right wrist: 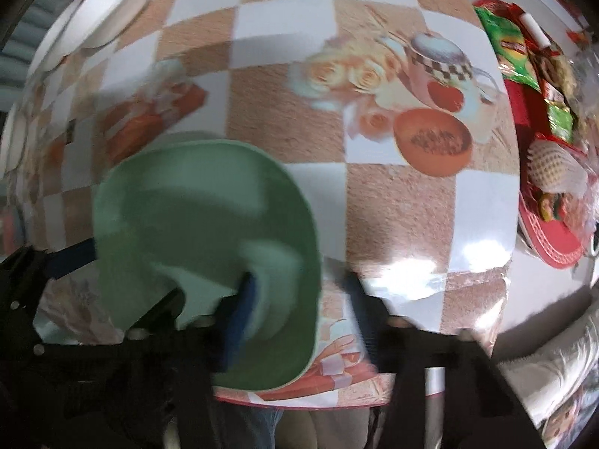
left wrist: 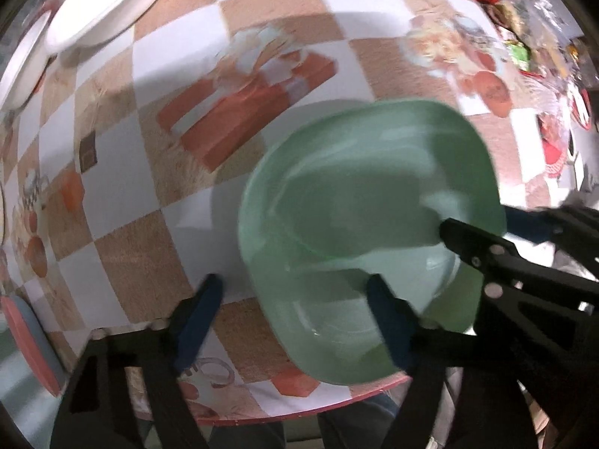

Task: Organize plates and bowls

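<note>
Pale green squarish plastic bowl [left wrist: 359, 224] sits at the table's near edge, centre-right in the left wrist view and lower left in the right wrist view, apparently nested on a second green bowl [left wrist: 337, 329]. Both claws are on it: left gripper [left wrist: 295, 307] spread wide, right-hand finger inside the bowl, left-hand finger outside over checkered tablecloth [left wrist: 262, 18]. Right gripper [right wrist: 299, 299] is likewise apart, straddling the wall, not clamped; white plates [left wrist: 101, 11] lie upper left.
</note>
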Available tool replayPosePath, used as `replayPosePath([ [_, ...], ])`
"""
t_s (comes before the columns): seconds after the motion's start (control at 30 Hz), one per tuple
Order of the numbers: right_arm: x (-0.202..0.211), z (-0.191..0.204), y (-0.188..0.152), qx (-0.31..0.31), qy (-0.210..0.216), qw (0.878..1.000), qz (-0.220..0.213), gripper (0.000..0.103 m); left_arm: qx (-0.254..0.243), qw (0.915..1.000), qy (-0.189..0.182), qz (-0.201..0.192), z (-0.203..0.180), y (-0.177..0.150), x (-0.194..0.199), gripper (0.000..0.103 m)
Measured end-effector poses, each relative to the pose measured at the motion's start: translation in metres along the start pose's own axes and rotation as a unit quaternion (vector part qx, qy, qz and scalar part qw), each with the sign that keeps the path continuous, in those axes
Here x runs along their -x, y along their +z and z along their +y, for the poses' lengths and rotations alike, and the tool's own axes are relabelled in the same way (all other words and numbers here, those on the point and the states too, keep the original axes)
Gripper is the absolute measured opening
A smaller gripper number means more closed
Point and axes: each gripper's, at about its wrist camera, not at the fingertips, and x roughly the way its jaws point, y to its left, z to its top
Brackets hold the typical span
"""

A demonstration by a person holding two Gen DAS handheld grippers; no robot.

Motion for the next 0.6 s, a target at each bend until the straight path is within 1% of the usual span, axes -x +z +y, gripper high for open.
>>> replayPosePath([
  [0.03,0.000,-0.002,0.000,-0.003,0.007,1.000,0.003,0.029,-0.007,1.0000,-0.003,-0.004,-0.003,0.000,0.002,0.054],
  [0.1,0.000,-0.005,-0.001,-0.012,0.016,1.000,0.007,0.029,-0.011,0.9999,-0.004,-0.006,-0.006,-0.001,0.004,0.051],
  [0.23,-0.001,-0.019,-0.006,-0.057,0.044,0.997,0.021,0.029,-0.002,0.9999,-0.014,0.000,0.001,0.000,0.007,0.030],
  [0.3,0.002,-0.022,-0.010,-0.064,0.046,0.997,0.023,0.029,0.002,0.9997,-0.023,0.007,0.006,0.001,0.007,0.029],
  [0.4,0.005,-0.017,-0.017,-0.059,0.041,0.997,0.027,0.029,0.004,0.9997,-0.024,0.011,0.012,-0.002,0.009,0.029],
  [0.6,0.007,-0.004,-0.023,-0.066,0.048,0.996,0.031,0.029,-0.016,0.9999,-0.003,-0.004,0.031,-0.011,0.014,0.029],
])
